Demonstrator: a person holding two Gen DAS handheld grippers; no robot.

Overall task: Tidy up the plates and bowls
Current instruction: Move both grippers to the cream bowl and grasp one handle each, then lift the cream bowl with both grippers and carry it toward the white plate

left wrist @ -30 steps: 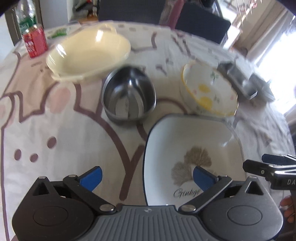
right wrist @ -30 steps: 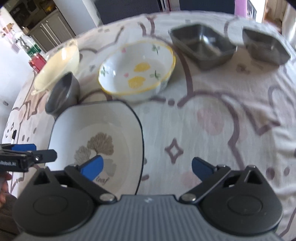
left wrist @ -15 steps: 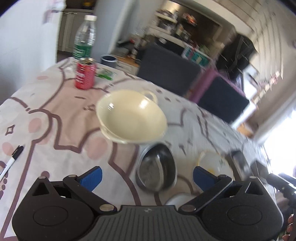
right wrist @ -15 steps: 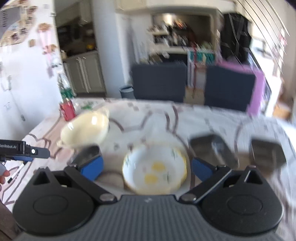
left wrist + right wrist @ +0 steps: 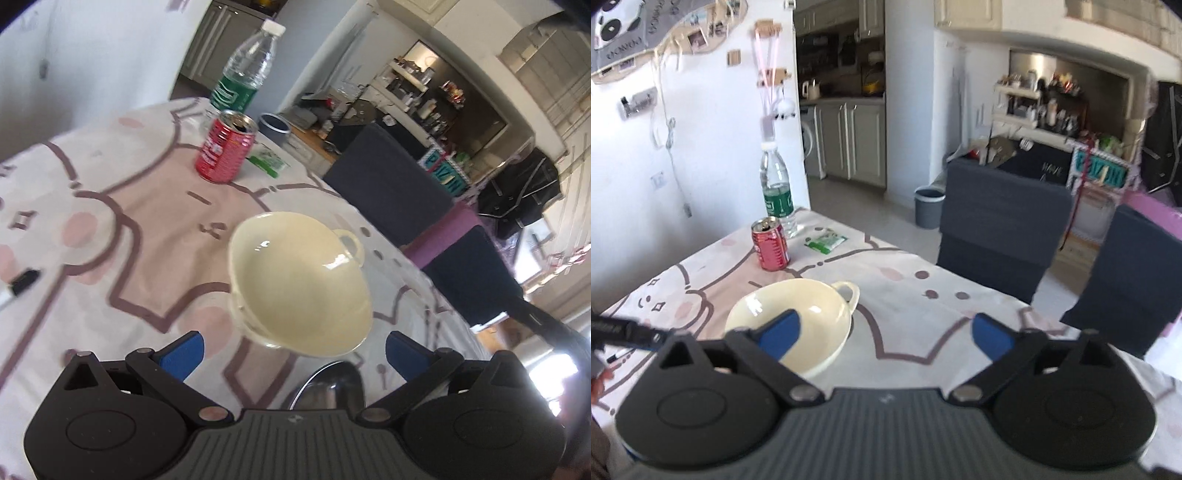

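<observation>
A: So where was the cream bowl [image 5: 299, 284] at that moment?

B: On the tablecloth [image 5: 140, 229], resting by itself with nothing touching it. Its loop handle [image 5: 349, 243] pointed toward the dark chairs [image 5: 1001, 225] on the far side of the table.

A: And the other things, relative to that bowl?

B: A red can [image 5: 226, 147] stood well beyond the bowl toward the far corner, with a water bottle [image 5: 245, 70] just behind the can and a small green packet [image 5: 825, 240] beside it. A steel bowl [image 5: 327, 386] sat just on the near side of the cream bowl, mostly hidden behind the left gripper's body. A black marker [image 5: 20, 286] lay well off to the bowl's left, near the cloth's edge.

A: What about the grippers?

B: The left gripper [image 5: 293, 349] had its blue pads [image 5: 183, 352] spread wide, empty, above the bowl's near rim. The right gripper [image 5: 884, 332] was wide apart too, though its jaws had just been narrowing a little, and nothing sat between them. Its left pad [image 5: 779, 330] overlapped the bowl in the right wrist view, but whether it touched I couldn't tell.

A: Any sign of the person?

B: Only a bit of a hand [image 5: 598, 384] at the left edge of the right wrist view, by the left gripper's arm.
</observation>
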